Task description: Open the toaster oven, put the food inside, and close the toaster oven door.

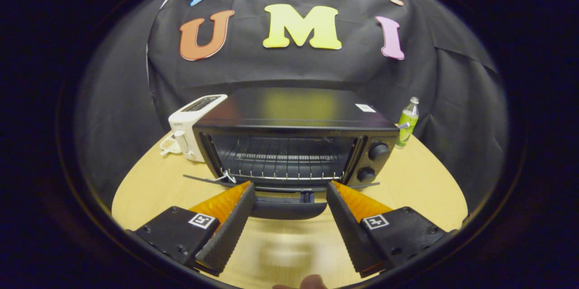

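A black toaster oven (294, 112) stands on the wooden table (420, 180) just ahead of my fingers. Its door (203, 179) hangs open, folded down nearly flat toward me, and the dark door handle (288, 210) lies between my two fingers. Inside, the wire rack (280, 162) is bare. My gripper (290, 186) is open, fingers spread wide on either side of the handle, with no firm touch on it that I can see. A small pale item (168, 144), perhaps the food, lies on the table left of the oven, beside a white toaster.
The white pop-up toaster (192, 121) stands close against the oven's left side. A green bottle (408, 122) stands beyond the oven's right corner. Two knobs (378, 151) sit on the oven's right front panel. A person's fingertip (312, 282) shows below the gripper.
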